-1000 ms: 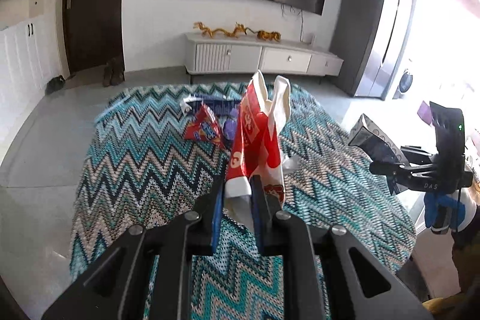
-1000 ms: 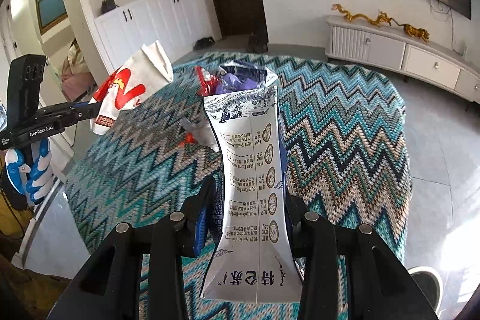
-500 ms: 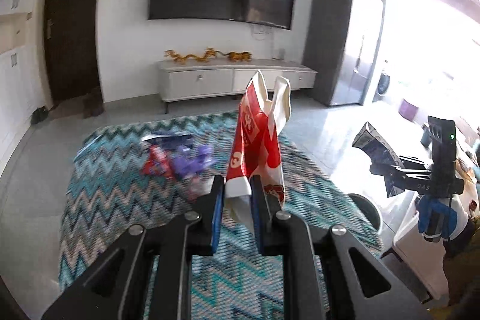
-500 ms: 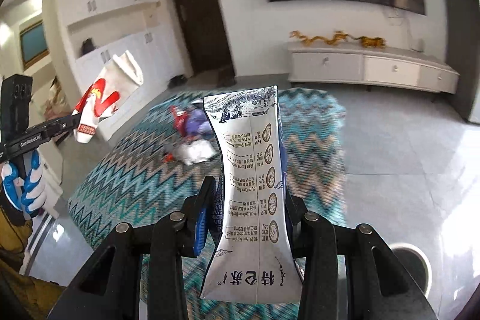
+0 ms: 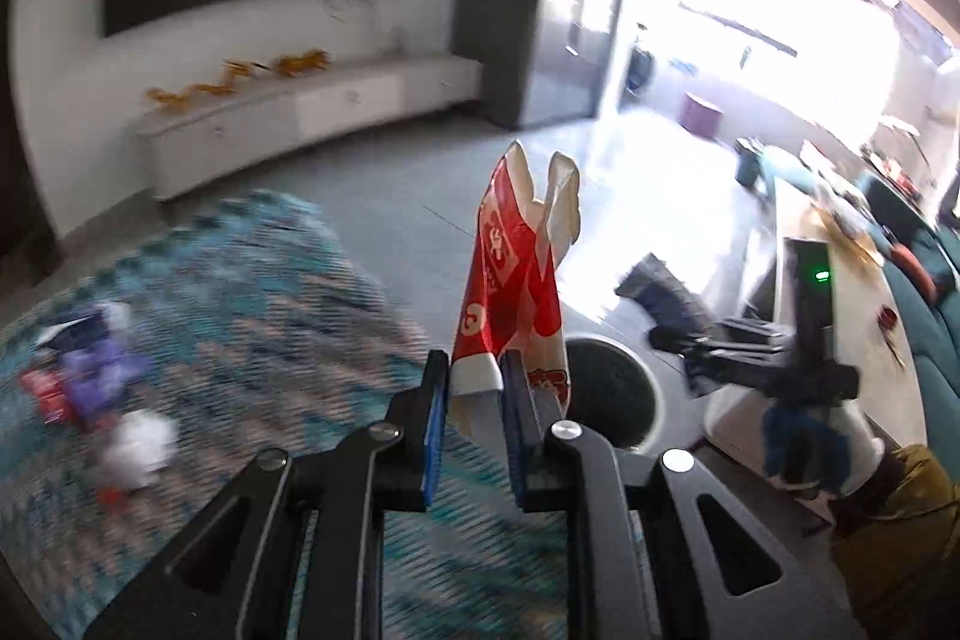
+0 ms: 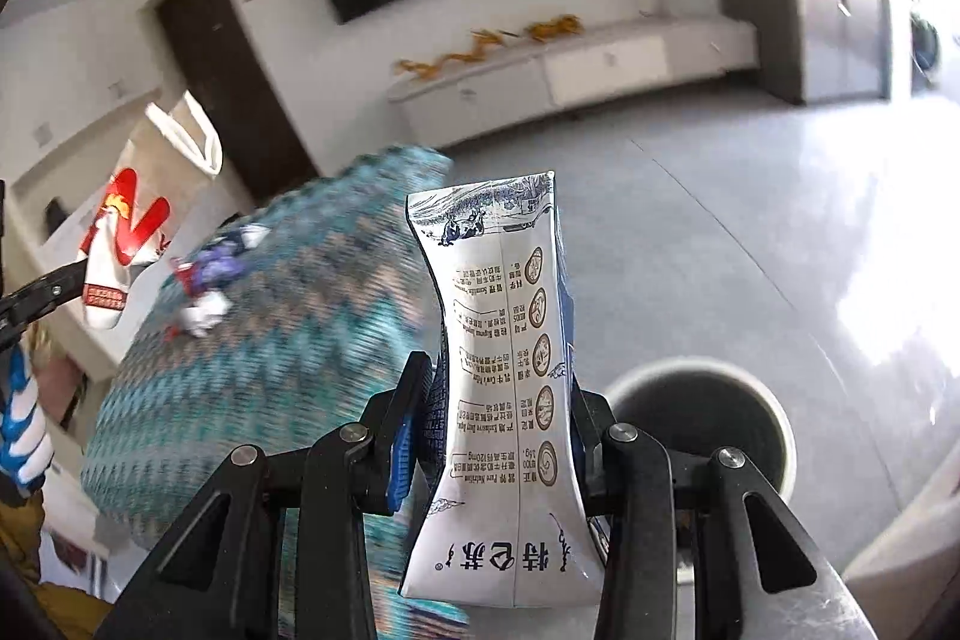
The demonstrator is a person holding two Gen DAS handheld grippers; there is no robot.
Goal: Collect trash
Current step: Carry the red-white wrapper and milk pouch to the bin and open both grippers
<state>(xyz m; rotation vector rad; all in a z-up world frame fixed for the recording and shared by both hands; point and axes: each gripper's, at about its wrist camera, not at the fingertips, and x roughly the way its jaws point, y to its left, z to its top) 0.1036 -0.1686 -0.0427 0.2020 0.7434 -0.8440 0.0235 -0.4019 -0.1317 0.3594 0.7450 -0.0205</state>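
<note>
Both views have been swung away from the zigzag rug (image 5: 240, 280) toward the grey floor, and a round white bin (image 6: 699, 418) with a dark inside is now seen just beyond each gripper; a second ago only the rug and the loose trash on it were ahead. From this it is judged that the carrying step is almost finished and the dropping into the bin comes next.

The left gripper (image 5: 474, 400) is closed narrowly on a red and white paper bag (image 5: 516, 268), which stands upright between the blue pads, crumpled, with its open top split in two flaps. The right gripper (image 6: 498, 436) is closed wider on a white milk carton (image 6: 510, 370) with blue print, squeezed in at the middle and held upright, its lower end toward the camera. Both grips look the same as before.

Some trash is not collected yet: purple and red wrappers (image 5: 90, 370) and a white crumpled piece (image 5: 138, 445) lie on the rug, blurred, well apart from the bin.
</note>
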